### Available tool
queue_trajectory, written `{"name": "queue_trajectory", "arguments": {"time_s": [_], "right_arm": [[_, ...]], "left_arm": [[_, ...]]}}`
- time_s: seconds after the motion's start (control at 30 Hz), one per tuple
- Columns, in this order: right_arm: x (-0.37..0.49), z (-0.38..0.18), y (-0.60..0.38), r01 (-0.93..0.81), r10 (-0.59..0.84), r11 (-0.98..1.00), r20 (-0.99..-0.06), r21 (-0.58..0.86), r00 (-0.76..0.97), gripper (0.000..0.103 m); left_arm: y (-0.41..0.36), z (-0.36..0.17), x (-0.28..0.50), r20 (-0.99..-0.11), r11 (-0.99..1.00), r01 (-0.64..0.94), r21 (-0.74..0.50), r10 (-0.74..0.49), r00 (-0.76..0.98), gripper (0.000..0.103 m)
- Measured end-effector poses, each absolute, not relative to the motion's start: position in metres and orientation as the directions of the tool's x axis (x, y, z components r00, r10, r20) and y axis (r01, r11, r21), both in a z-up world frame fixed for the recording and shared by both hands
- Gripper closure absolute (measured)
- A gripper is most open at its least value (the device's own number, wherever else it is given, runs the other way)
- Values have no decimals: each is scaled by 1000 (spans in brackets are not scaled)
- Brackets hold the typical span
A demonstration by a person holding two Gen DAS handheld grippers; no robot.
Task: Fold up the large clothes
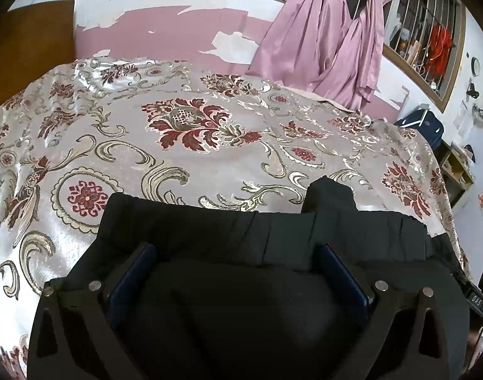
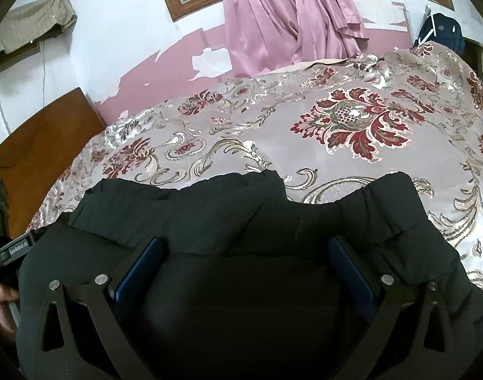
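While both grippers are poised over the near edge of the bed, a black garment [image 1: 241, 234] is seen filling the lower half of each wrist view, its gathered waistband running across mid-frame. The left gripper [image 1: 238, 269] is held with its blue-padded fingers [image 1: 137, 272] wide apart, black cloth lying between them but not pinched; the right gripper [image 2: 244, 266] is likewise spread, with the garment [image 2: 241, 221] bulging up between its pads [image 2: 352, 269] and nothing clamped. If the jaws are closed from here, only the top layer might be caught, so that the lower layer would be left behind and the fold skewed; this would be caused by the thick, dark cloth hiding where its layers and edges lie. A slip could also be expected, since the bedspread [image 1: 194, 133] looks glossy and the garment might slide on it when dragged, or the spread itself might be bunched up with the cloth. It is a satin-like cover with red floral medallions and pale scrolls, spread over the middle of both frames. Behind it, a pink and white wall [image 1: 178, 22] with flaking paint is seen, with mauve curtains [image 1: 320, 38] at a barred window at upper right of the left view, and a brown headboard [image 2: 45, 133] at left of the right view.
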State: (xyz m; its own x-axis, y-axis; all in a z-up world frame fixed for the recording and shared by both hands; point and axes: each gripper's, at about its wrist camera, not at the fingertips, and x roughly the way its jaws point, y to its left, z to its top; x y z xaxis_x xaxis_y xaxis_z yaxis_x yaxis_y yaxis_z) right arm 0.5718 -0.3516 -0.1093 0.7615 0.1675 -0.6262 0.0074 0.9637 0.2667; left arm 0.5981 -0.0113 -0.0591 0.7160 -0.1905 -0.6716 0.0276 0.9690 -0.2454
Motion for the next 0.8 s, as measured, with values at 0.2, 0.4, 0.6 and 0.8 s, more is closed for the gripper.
{"name": "queue_trajectory", "arguments": {"time_s": [0.2, 0.4, 0.6, 0.8], "right_arm": [[558, -108, -359, -21, 218, 946, -584, 325, 782, 1], [550, -106, -359, -14, 228, 944, -621, 329, 750, 1], [513, -84, -359, -56, 189, 973, -643, 222, 742, 1], [475, -63, -381, -39, 122, 989, -645, 140, 755, 1]], "left_arm": [[-3, -57, 586, -629, 954, 50, -295, -234, 741, 0], [-1, -37, 566, -649, 970, 26, -240, -180, 739, 0], [30, -15, 526, -594, 954, 17, -300, -201, 779, 0], [72, -8, 505, -619, 945, -30, -327, -190, 762, 0]]}}
